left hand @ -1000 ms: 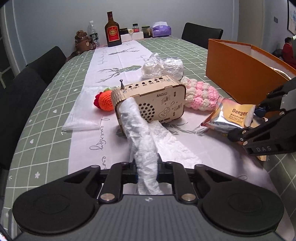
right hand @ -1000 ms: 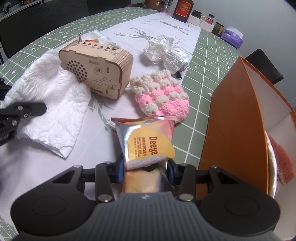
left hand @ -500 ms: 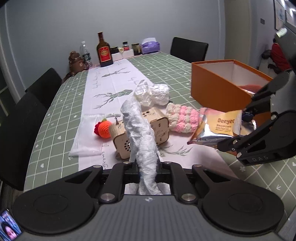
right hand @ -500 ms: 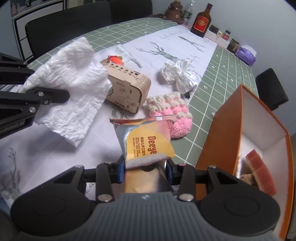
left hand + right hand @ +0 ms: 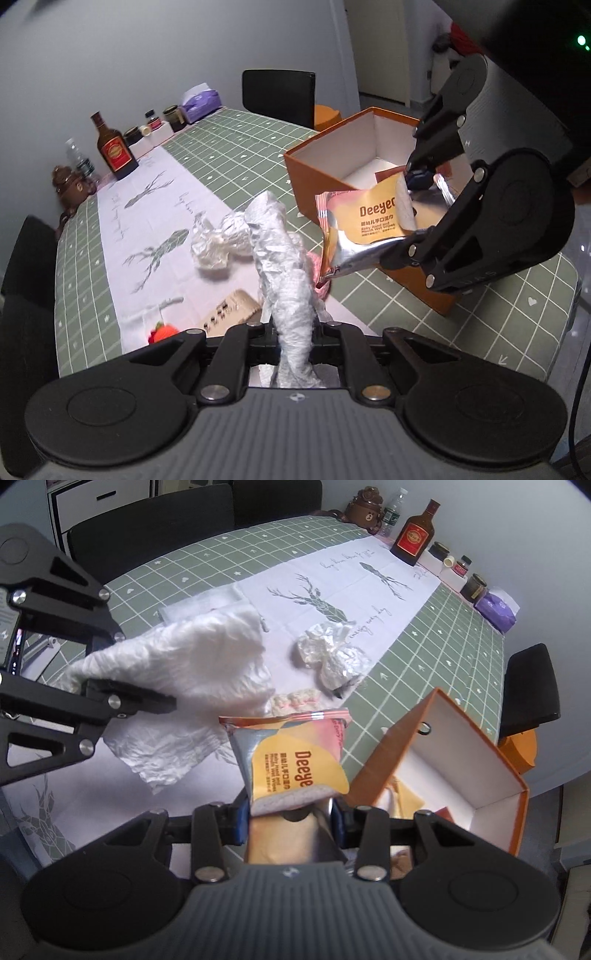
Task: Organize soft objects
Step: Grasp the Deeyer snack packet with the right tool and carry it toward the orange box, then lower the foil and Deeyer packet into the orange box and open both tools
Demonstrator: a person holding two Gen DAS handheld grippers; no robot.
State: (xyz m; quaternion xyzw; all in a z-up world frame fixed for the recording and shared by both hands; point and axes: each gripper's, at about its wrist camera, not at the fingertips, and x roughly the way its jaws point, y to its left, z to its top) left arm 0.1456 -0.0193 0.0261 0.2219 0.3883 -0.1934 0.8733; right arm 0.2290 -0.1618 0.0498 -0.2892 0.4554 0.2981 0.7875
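My left gripper point(image 5: 295, 334) clamped on crumpled white paper towel point(image 5: 284, 266), sheet standing up past fingertips. My right gripper point(image 5: 291, 818) pinching foil wet-wipe pack with orange label point(image 5: 291, 760) by bottom edge, held just beside open orange cardboard box point(image 5: 461, 760) right of it; I judge both raised for drop-in. Box contents half hidden behind wall. Pink crochet piece point(image 5: 295, 700) mostly covered. Wooden radio point(image 5: 229, 312) cut off by my left tool.

Looks like a home dining room or a meeting room: long tabletop point(image 5: 192, 565) under a green checked cloth with a white deer-print runner point(image 5: 332, 583), black chairs point(image 5: 279, 96) around it, a liquor bottle point(image 5: 413, 535), jars point(image 5: 476, 585) and a tissue pack point(image 5: 496, 609) at the far end.
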